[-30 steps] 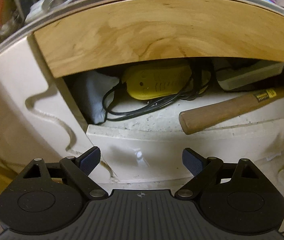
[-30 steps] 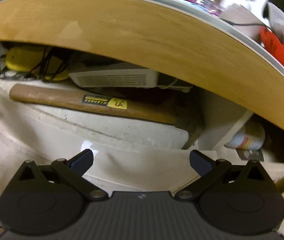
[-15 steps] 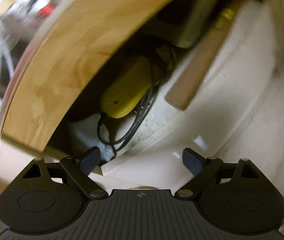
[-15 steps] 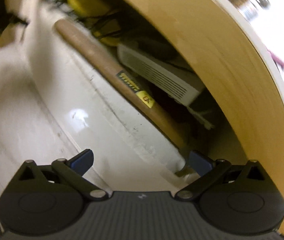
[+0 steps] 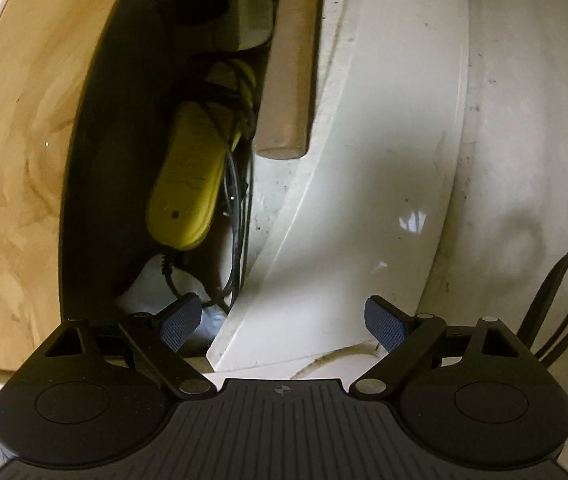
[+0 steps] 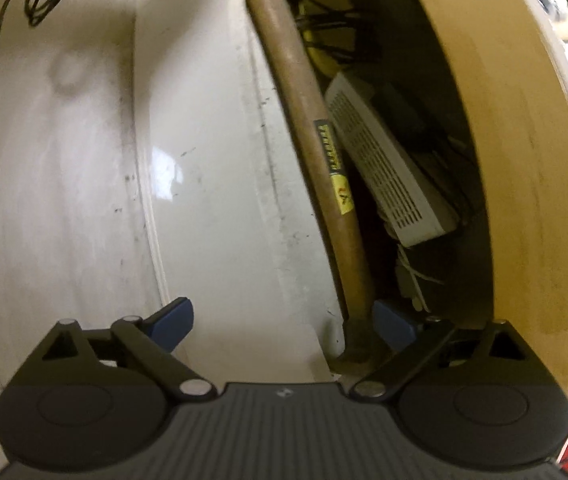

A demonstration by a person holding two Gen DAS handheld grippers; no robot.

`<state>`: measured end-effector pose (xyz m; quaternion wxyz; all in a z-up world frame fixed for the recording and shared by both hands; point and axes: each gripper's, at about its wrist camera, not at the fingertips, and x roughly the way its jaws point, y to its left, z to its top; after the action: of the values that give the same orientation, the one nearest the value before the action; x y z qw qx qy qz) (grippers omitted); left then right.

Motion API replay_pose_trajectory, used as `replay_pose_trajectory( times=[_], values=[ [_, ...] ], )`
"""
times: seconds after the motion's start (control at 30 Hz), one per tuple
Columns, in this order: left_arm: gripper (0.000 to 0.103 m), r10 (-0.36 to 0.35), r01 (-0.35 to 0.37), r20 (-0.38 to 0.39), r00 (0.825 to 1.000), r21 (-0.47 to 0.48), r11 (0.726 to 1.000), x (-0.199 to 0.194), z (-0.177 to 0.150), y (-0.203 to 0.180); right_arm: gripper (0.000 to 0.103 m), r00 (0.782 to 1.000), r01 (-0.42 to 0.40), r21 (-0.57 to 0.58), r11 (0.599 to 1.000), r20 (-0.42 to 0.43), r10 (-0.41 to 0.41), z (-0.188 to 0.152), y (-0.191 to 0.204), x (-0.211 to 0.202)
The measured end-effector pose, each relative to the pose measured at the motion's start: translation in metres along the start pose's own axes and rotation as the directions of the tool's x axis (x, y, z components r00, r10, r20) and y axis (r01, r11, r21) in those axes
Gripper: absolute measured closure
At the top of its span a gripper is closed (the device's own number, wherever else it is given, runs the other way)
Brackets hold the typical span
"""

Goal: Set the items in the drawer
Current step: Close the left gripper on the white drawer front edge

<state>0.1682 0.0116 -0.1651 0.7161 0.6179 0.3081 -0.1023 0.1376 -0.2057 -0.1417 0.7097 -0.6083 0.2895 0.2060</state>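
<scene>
Drawer front (image 5: pixel 364 200) sits between your left gripper (image 5: pixel 284 322) and right gripper (image 6: pixel 284 318), both spread and empty, right jaws just narrowing; push evenly, minding the hammer (image 6: pixel 312 132) inside along the front.

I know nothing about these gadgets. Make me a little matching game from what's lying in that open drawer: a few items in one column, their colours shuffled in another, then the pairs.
Items:
1. hammer handle
2. vented box
3. oval gadget
4. cord around the gadget

Colours:
A. black
B. yellow
C. brown wood
D. white

Pairs: 1-C, 2-D, 3-B, 4-A
</scene>
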Motion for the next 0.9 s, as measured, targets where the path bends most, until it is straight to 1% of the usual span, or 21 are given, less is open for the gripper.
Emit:
replay_pose_trajectory(
  times=[0.07, 0.2, 0.23, 0.27, 0.3, 0.33, 0.37, 0.4, 0.43, 0.47, 0.5, 0.63, 0.8, 0.9],
  values=[
    [0.012, 0.013, -0.013, 0.003, 1.0, 0.023, 1.0, 0.001, 0.002, -0.001, 0.007, 1.0, 0.002, -0.012, 1.0, -0.003, -0.002, 0.001, 0.001, 0.003],
    [0.013, 0.02, -0.02, -0.005, 1.0, 0.048, 0.999, 0.0, 0.006, -0.003, 0.014, 1.0, -0.005, -0.002, 1.0, -0.026, 0.005, 0.002, -0.002, 0.009],
    [0.015, 0.02, -0.02, -0.003, 1.0, 0.059, 0.998, 0.001, 0.006, -0.004, 0.015, 0.999, -0.009, 0.002, 1.0, -0.033, 0.009, 0.002, -0.002, 0.011],
    [0.018, 0.019, -0.018, -0.002, 1.0, 0.07, 0.997, 0.002, 0.006, -0.005, 0.019, 0.999, -0.015, -0.002, 1.0, -0.04, 0.014, 0.002, -0.002, 0.012],
    [0.025, 0.018, -0.018, -0.003, 1.0, 0.082, 0.996, 0.004, 0.004, -0.005, 0.024, 0.998, -0.024, -0.004, 1.0, -0.052, 0.023, 0.001, -0.001, 0.013],
    [0.033, 0.018, -0.018, -0.006, 1.0, 0.092, 0.996, 0.003, 0.002, -0.005, 0.027, 0.997, -0.033, -0.006, 0.999, -0.063, 0.032, 0.001, 0.0, 0.015],
    [0.039, 0.017, -0.016, -0.008, 1.0, 0.1, 0.995, 0.003, 0.002, -0.005, 0.035, 0.996, -0.042, -0.007, 0.999, -0.075, 0.041, 0.0, 0.0, 0.016],
    [0.046, 0.018, -0.017, -0.005, 1.0, 0.102, 0.995, 0.003, 0.002, -0.003, 0.044, 0.996, -0.043, -0.012, 0.999, -0.084, 0.042, 0.0, 0.001, 0.017],
    [0.052, 0.027, -0.027, 0.003, 1.0, 0.104, 0.994, 0.003, 0.002, -0.003, 0.046, 0.995, -0.045, -0.016, 0.999, -0.093, 0.043, -0.001, 0.002, 0.019],
    [0.055, 0.033, -0.034, 0.011, 0.999, 0.108, 0.994, 0.002, 0.001, -0.002, 0.052, 0.995, -0.035, -0.024, 0.999, -0.092, 0.033, -0.001, 0.002, 0.019],
    [0.057, 0.034, -0.036, 0.016, 0.999, 0.113, 0.993, 0.002, 0.001, -0.002, 0.062, 0.996, -0.026, -0.032, 0.999, -0.091, 0.023, 0.0, 0.002, 0.019],
    [0.059, 0.036, -0.041, 0.035, 0.999, 0.149, 0.988, -0.002, -0.002, -0.004, 0.062, 0.995, -0.036, -0.045, 0.998, -0.094, 0.031, 0.001, 0.0, 0.02],
    [0.061, 0.036, -0.053, 0.076, 0.996, 0.24, 0.969, -0.009, -0.009, -0.012, 0.064, 0.996, -0.047, -0.077, 0.996, -0.083, 0.04, -0.002, 0.002, 0.015],
    [0.061, 0.031, -0.053, 0.088, 0.996, 0.26, 0.964, -0.012, -0.011, -0.017, 0.064, 0.996, -0.052, -0.094, 0.994, -0.071, 0.045, -0.005, 0.003, 0.009]
  ],
)
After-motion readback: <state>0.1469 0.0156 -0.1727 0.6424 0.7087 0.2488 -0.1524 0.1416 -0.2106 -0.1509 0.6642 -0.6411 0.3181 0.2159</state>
